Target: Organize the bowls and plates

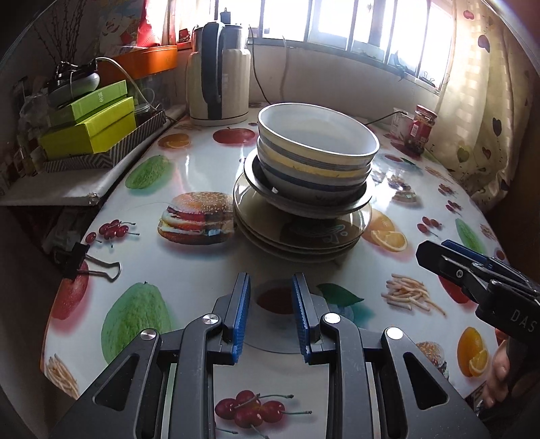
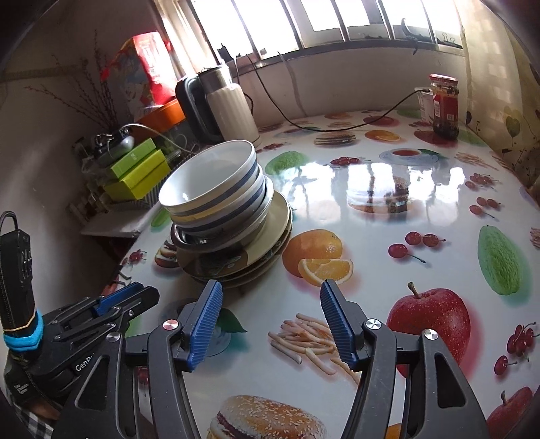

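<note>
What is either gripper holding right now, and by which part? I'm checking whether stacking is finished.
Nothing. The left gripper and the right gripper both hang open and empty over the table, short of the stack of bowls and plates.

Bowls (image 2: pixel 216 189) nested atop plates (image 2: pixel 236 260); tongs (image 2: pixel 271 290) empty.

A home kitchen or dining corner, seen from my two wrists. The round desk (image 2: pixel 388 216) under me wears a glossy white oilcloth printed with fruit, burgers and fries. On it stand a cream-and-steel electric kettle (image 1: pixel 219 72) with its cord, a red-lidded glass jar of dark preserve (image 2: pixel 444 106), and a stack of striped ceramic bowls on beige plates (image 1: pixel 303 189). Stacked lime-green cardboard boxes (image 1: pixel 89 125) crowd a side shelf. Behind, a barred window (image 1: pixel 354 23) and a heart-patterned cream curtain (image 1: pixel 482 111) admit daylight.
</note>
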